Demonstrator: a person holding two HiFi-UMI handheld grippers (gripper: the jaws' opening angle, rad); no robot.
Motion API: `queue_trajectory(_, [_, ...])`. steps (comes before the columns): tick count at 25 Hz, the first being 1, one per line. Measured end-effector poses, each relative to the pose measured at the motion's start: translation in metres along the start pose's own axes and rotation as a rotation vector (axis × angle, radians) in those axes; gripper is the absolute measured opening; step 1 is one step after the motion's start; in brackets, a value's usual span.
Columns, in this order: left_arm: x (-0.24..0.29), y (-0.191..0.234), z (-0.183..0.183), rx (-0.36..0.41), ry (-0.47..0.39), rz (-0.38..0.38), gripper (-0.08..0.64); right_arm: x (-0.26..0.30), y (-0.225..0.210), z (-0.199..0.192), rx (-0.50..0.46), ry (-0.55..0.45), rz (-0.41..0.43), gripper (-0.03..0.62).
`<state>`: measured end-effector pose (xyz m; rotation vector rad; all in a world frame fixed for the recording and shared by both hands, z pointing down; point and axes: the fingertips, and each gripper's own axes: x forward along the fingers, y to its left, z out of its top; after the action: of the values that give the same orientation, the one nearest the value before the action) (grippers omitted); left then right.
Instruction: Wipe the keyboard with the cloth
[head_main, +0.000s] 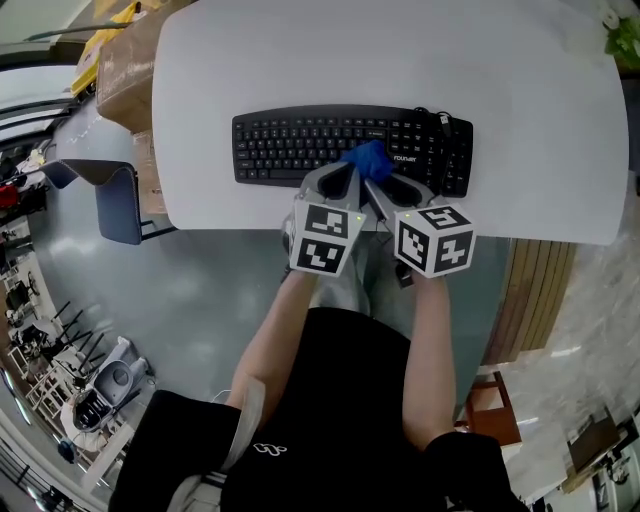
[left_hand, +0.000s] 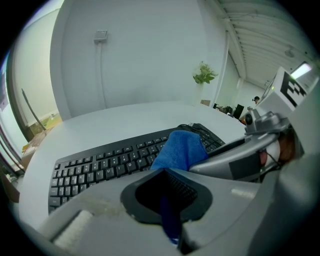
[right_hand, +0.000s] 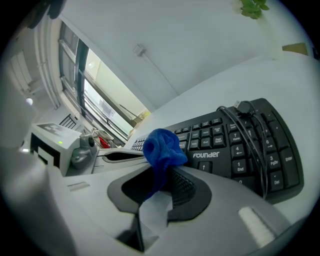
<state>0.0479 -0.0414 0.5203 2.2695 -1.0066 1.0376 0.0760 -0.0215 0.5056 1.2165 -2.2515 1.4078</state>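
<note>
A black keyboard (head_main: 290, 146) lies along the near edge of the white table (head_main: 400, 50). A bunched blue cloth (head_main: 367, 159) rests on its keys right of centre. Both grippers meet over it: my left gripper (head_main: 345, 180) and my right gripper (head_main: 382, 184) are each shut on the cloth. In the left gripper view a strip of cloth (left_hand: 182, 147) runs down between the jaws of the left gripper (left_hand: 167, 175), over the keyboard (left_hand: 100, 167). In the right gripper view the cloth (right_hand: 161, 146) and its white tag are pinched by the right gripper (right_hand: 160, 175), beside the keyboard (right_hand: 240, 145).
The keyboard's cable (right_hand: 255, 142) is coiled over its number pad. Cardboard boxes (head_main: 125, 60) stand beside the table's left end, with a chair (head_main: 112, 195) below them. A small plant (left_hand: 204, 75) sits at the table's far right. The table's front edge lies just under the grippers.
</note>
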Motion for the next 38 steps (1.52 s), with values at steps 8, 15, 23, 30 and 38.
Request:
queue_trajectory(8, [0.008, -0.016, 0.011, 0.014, -0.004, 0.019, -0.002, -0.018, -0.017, 0.004, 0.002, -0.015, -0.015, 0.08])
queue_trajectory(15, [0.018, -0.039, 0.021, 0.032, -0.012, -0.008, -0.002, -0.036, -0.033, 0.008, -0.003, -0.032, -0.041, 0.066])
queue_trajectory(23, [0.027, -0.075, 0.04, 0.054, -0.036, -0.064, -0.002, -0.069, -0.049, 0.023, -0.043, -0.05, -0.077, 0.057])
queue_trajectory(30, [0.034, -0.106, 0.053, 0.085, -0.048, -0.103, -0.002, -0.097, -0.069, 0.028, -0.014, -0.095, -0.097, 0.054])
queue_trajectory(38, [0.039, -0.132, 0.066, 0.112, -0.068, -0.128, -0.002, -0.121, -0.085, 0.03, 0.018, -0.15, -0.103, 0.052])
